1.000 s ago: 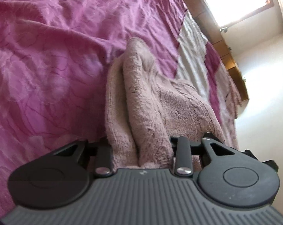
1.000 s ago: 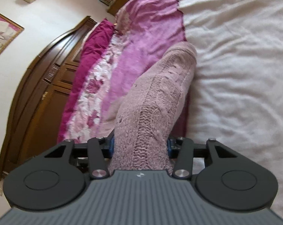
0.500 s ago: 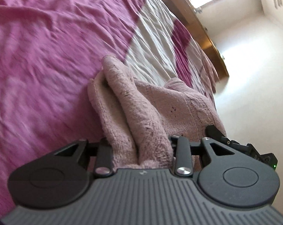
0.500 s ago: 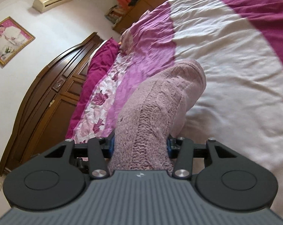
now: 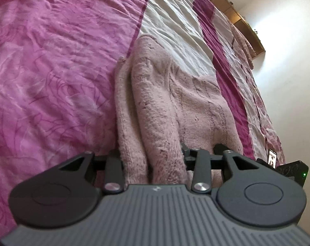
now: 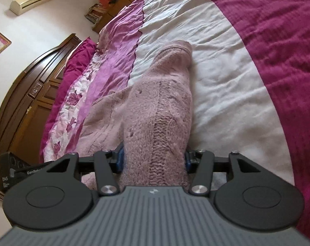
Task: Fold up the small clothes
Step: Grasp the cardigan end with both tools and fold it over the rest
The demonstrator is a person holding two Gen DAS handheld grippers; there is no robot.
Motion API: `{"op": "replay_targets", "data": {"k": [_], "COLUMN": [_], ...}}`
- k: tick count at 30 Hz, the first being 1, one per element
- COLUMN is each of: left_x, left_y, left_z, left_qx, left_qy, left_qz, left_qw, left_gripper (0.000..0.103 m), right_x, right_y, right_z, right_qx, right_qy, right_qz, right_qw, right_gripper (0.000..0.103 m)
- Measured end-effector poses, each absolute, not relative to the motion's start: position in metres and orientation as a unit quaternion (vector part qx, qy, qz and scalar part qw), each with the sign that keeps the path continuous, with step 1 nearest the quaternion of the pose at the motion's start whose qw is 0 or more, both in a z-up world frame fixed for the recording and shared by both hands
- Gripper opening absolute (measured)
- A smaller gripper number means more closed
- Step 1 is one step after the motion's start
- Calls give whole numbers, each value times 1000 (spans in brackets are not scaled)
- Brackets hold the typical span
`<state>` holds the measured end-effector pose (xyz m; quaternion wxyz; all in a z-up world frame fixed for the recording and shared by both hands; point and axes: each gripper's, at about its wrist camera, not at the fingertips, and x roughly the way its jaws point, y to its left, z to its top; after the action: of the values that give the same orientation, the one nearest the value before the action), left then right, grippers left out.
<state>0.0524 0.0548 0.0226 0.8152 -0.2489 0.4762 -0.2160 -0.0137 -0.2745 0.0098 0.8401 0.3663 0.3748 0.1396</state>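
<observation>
Left wrist view: the left tongs [image 5: 153, 160] are closed on a bunched edge of the pink knit [image 5: 175, 102], two thick layers pinched between the jaws. Right wrist view: the right tongs [image 6: 153, 160] are likewise clamped on a gathered end of the knit [image 6: 161, 106], the cabled face turned up. Change noted over the last second: the garment hung lifted and steep from both grips; it now runs lower, with its far end resting on the bed [image 6: 226, 65], on the white band just beside the pink-and-white seam. Both cameras have swung, and each now shows more of the spread-out body of the knit lying between the two grips; the other tool appears at the edge of each view. Assessment: the held edge is being carried over and lowered toward the bed, so a fold is in hand but not yet laid; the near edge is off the cover in both grips. Whether the layers sit square cannot be told. Risk: the bulky knit may slump or roll once released, leaving an uneven fold.
</observation>
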Motion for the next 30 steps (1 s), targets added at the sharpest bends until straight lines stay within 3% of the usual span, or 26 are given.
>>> {"op": "replay_targets", "data": {"k": [8, 13, 21, 23, 24, 25, 30], "left_x": [36, 43, 69, 71, 72, 72, 76], "left_y": [49, 43, 30, 30, 30, 31, 36], "left_z": [41, 50, 38, 34, 33, 31, 22], "left_qx": [-196, -163, -158, -158, -158, -158, -162], "left_qy": [470, 456, 452, 447, 445, 441, 432], "left_qz": [-199, -187, -183, -186, -188, -191, -202], "left_qw": [837, 855, 859, 861, 861, 863, 864], "left_gripper": [47, 52, 54, 51, 50, 48, 49], "right_x": [-16, -2, 76, 87, 89, 90, 85], "right_y": [-270, -285, -295, -292, -290, -289, -285], "right_z": [25, 36, 9, 5, 7, 8, 14], "right_qx": [345, 367, 400, 392, 388, 392, 359], "right_qy": [376, 365, 401, 389, 379, 371, 331], "right_qz": [127, 113, 141, 158, 168, 173, 151], "right_qw": [851, 848, 812, 818, 823, 824, 860], "right_gripper": [68, 82, 89, 77, 52, 45, 40]}}
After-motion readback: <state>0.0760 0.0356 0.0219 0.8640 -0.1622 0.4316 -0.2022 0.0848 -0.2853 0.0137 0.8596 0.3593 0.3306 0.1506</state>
